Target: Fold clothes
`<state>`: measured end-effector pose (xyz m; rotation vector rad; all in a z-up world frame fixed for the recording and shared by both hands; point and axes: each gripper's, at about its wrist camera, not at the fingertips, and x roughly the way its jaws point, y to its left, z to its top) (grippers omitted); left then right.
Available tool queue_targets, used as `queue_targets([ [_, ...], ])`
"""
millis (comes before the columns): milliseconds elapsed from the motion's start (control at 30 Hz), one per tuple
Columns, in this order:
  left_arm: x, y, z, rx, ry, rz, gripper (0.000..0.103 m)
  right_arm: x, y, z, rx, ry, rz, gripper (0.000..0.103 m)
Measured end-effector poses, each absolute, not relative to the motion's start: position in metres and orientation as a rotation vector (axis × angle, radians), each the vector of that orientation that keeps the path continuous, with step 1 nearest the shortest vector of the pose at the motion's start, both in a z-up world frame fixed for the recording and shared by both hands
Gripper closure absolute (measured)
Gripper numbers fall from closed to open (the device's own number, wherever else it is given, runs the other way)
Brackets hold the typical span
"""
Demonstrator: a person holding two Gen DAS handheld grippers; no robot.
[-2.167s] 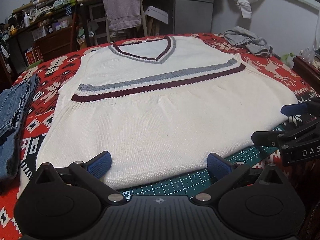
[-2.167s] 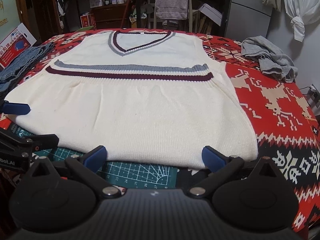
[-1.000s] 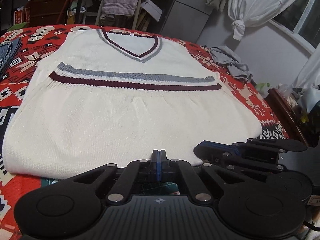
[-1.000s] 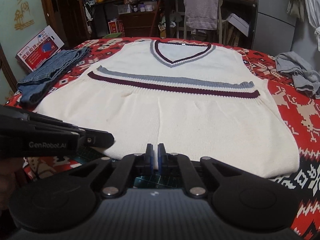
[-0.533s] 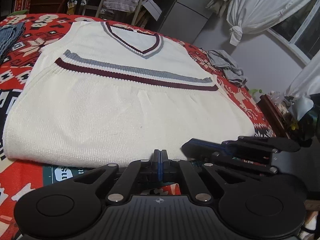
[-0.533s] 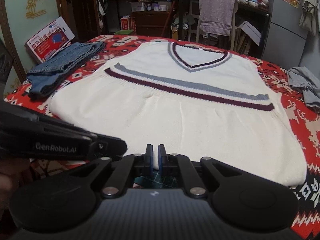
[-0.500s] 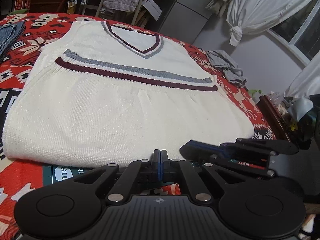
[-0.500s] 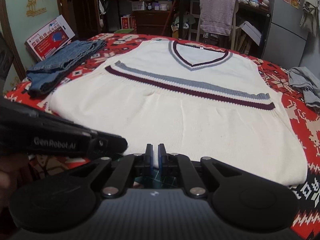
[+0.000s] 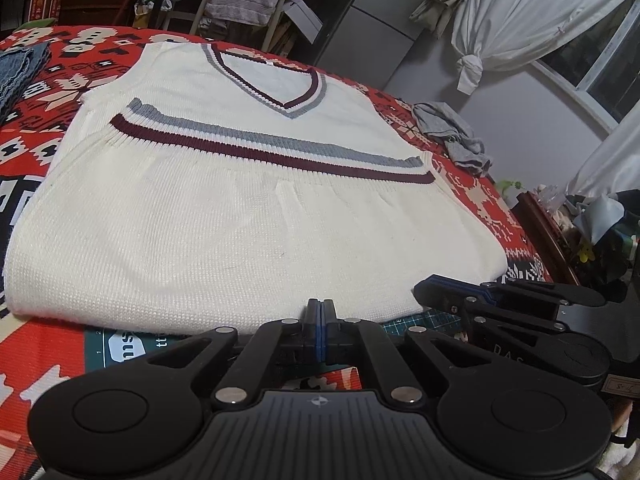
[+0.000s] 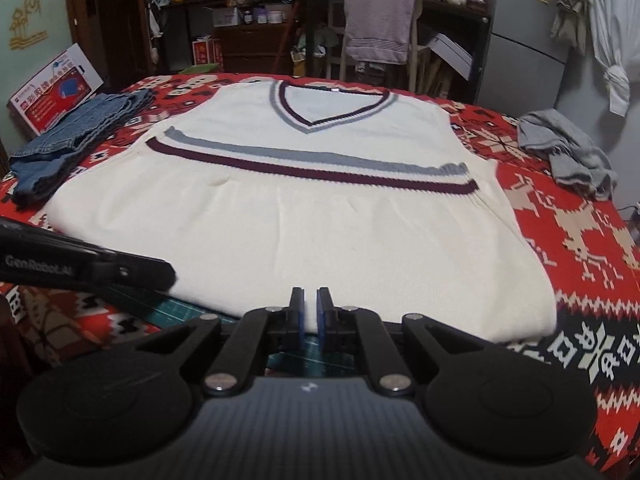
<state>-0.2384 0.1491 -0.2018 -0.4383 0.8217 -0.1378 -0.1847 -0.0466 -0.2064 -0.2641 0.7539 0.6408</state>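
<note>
A cream knit vest (image 9: 260, 220) with maroon and grey stripes lies flat, V-neck at the far side, its hem toward me; it fills the right wrist view as well (image 10: 320, 220). My left gripper (image 9: 321, 312) is shut, pads pressed fully together, tips at the hem edge; no fabric shows between them. My right gripper (image 10: 311, 312) is shut at the hem with a thin strip of white knit between its pads. Each gripper shows in the other's view: the right gripper (image 9: 424, 290) at the hem's right end, the left gripper (image 10: 168, 274) low on the left.
The vest rests on a red patterned cloth (image 10: 580, 240) over a green cutting mat (image 9: 132, 346). Folded jeans (image 10: 72, 140) lie at the left edge, a crumpled grey garment (image 10: 568, 152) at the far right. A towel-draped chair (image 10: 376, 28) and shelves stand behind.
Both grippers stood open at the hem 2.2 s ago and were shut by 1.0 s ago. Since then they have only shifted slightly; the vest stays flat.
</note>
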Motion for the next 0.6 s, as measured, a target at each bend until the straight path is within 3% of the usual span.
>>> queue_targets([
  [600,-0.239,0.151,-0.203,-0.449,0.820,-0.150,0.100,-0.138,-0.135,-0.207,-0.107,0.809,0.369,0.097],
])
